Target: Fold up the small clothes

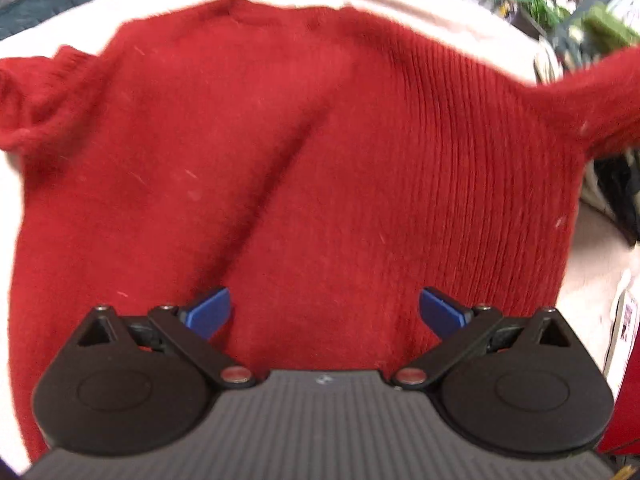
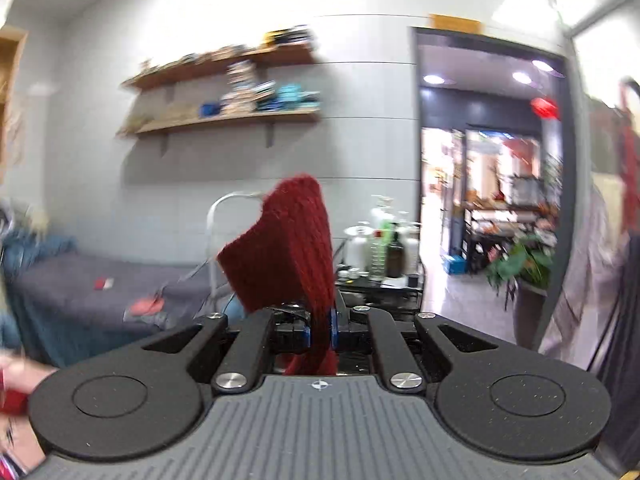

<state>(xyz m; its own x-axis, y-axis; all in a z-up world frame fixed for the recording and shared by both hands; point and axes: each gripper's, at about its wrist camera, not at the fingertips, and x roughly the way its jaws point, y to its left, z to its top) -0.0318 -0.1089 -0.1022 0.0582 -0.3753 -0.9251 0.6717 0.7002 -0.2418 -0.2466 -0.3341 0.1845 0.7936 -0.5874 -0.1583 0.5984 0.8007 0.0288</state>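
A red knitted sweater (image 1: 280,152) lies spread on a pale surface (image 1: 400,4) and fills the left wrist view. My left gripper (image 1: 325,312) is open, its blue pads (image 1: 210,312) wide apart just above the sweater's body, holding nothing. One sleeve (image 1: 600,92) rises off to the upper right. In the right wrist view my right gripper (image 2: 320,330) is shut on a red knitted part of the sweater (image 2: 288,244), which stands up above the jaws, lifted in the air and facing the room.
A bed with a grey cover (image 2: 100,292) stands at the left. A black cart with bottles (image 2: 380,248) is behind the held cloth. Wall shelves (image 2: 224,112) hang above. An open doorway (image 2: 488,200) is at the right.
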